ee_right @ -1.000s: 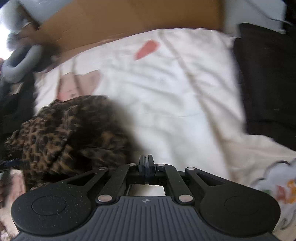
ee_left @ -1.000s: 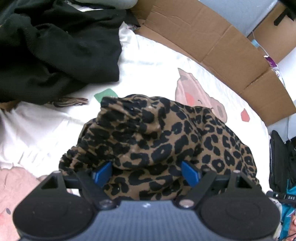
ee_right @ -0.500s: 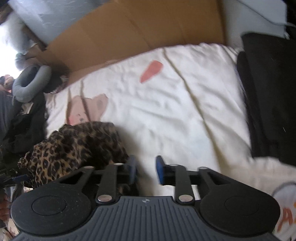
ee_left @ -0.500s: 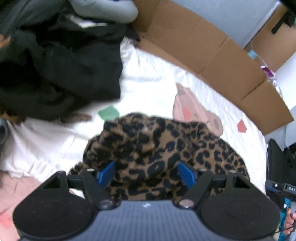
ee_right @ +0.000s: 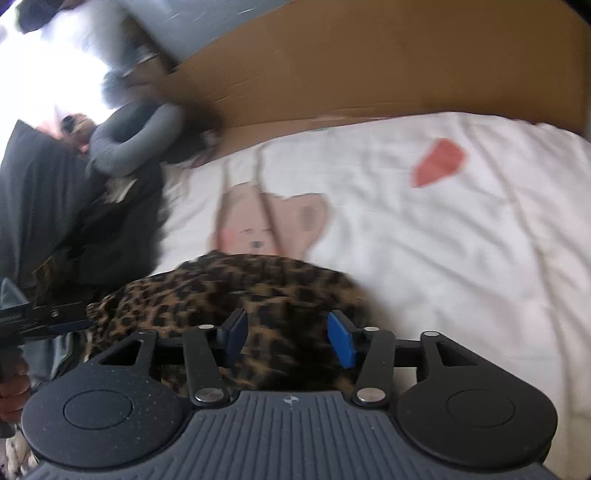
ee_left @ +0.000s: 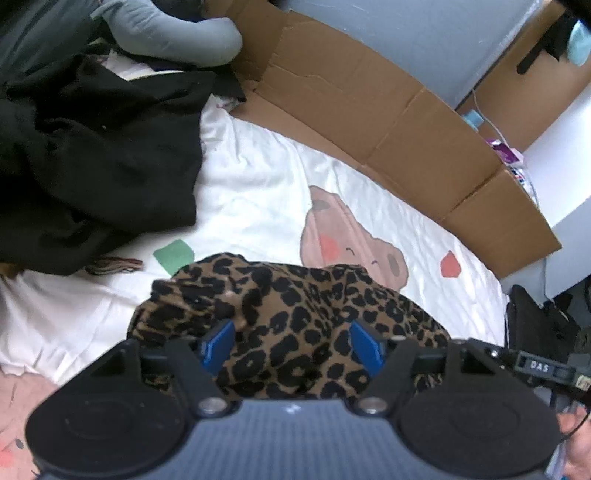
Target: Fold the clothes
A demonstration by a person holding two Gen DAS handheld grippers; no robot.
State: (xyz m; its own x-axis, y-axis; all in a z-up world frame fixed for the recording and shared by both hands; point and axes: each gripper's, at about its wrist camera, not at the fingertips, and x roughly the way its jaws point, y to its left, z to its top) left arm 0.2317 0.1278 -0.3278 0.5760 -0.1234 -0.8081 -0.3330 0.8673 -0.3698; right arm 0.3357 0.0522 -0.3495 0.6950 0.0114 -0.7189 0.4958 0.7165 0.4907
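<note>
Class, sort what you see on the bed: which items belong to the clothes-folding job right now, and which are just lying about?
Part of the job:
- leopard-print garment
- left tongs, closing, garment between them
- right tongs, opening, over the garment

Lying about:
- black clothes heap
- grey neck pillow
- cardboard
- printed bedsheet

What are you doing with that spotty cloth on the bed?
A person is holding a gripper in each hand and working on folding clothes. A crumpled leopard-print garment lies bunched on the white bedsheet. The left gripper is closing its jaws around a bunch of it, and the right gripper is opening its jaws over the same garment from the other side. Nothing looks folded yet. A pile of black clothes waits nearby.
</note>
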